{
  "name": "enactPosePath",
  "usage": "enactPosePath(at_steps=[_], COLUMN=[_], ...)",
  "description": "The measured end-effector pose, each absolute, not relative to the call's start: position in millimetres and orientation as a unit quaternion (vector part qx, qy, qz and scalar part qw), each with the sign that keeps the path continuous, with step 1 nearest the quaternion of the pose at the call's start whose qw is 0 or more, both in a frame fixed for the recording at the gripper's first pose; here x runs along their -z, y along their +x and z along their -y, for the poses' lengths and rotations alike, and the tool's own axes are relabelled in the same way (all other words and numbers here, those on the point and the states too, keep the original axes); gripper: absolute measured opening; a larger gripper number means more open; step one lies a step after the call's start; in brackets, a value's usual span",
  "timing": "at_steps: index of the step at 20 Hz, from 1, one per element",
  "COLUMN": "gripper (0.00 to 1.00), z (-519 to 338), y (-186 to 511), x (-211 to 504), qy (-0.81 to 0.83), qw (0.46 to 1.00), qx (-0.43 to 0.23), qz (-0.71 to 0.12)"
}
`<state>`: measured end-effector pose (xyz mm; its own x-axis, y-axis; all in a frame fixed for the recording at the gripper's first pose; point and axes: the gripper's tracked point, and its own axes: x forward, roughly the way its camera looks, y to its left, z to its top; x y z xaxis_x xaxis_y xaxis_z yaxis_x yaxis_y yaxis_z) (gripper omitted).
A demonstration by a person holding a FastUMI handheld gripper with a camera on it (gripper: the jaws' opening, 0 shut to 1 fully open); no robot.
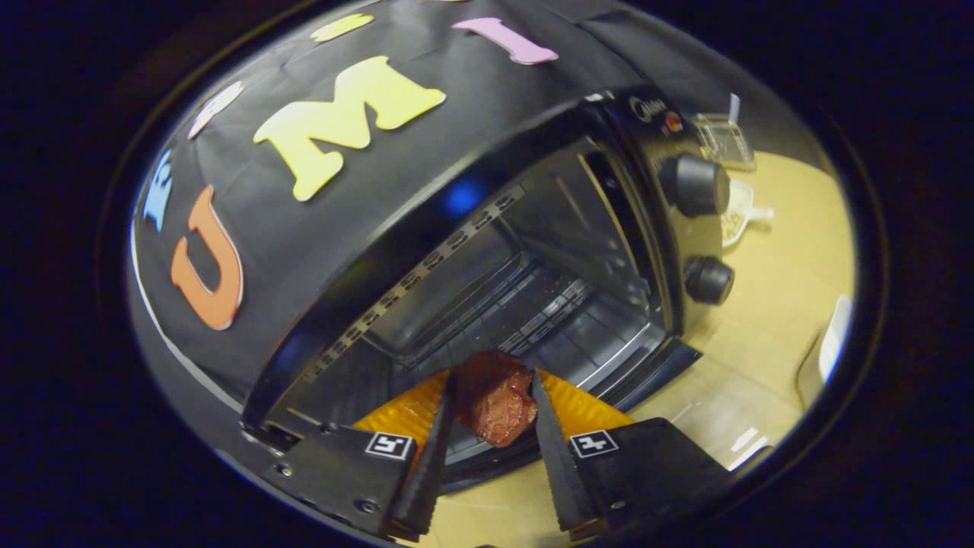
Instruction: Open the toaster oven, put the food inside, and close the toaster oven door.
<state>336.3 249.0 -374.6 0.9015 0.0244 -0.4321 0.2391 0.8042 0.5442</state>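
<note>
Hand-held gripper [493, 399]: clamped on the food [494, 396]
Toaster oven [533, 259]: door down, just ahead of the fingers
Counter [776, 304]: under the oven

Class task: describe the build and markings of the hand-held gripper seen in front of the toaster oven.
The hand-held gripper has two tapering, wedge-shaped fingers with serrated inner edges. Each sits on a black block fixed with screws, and each block carries a small square black-and-white marker.

one toaster oven [487, 251], two knobs [694, 185], one piece of food [494, 396]
</note>
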Motion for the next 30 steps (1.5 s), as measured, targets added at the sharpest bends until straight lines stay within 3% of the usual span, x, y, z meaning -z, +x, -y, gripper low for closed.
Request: enactPosePath(at_steps=[3, 6, 7, 20, 30], gripper=[0.79, 0.87, 0.95, 0.96, 0.96], z=[-244.6, -243.7, -246.4, -235.6, -222.9], y=[330.6, 320.1, 312.3, 192.2, 102.7], x=[363.5, 362.3, 360.6, 307.1, 347.9], qy=[0.267, 0.243, 0.239, 0.100, 0.066], qw=[0.939, 0.944, 0.944, 0.956, 0.939], qx=[0.050, 0.039, 0.034, -0.041, -0.058], qz=[-0.209, -0.222, -0.226, -0.271, -0.334])
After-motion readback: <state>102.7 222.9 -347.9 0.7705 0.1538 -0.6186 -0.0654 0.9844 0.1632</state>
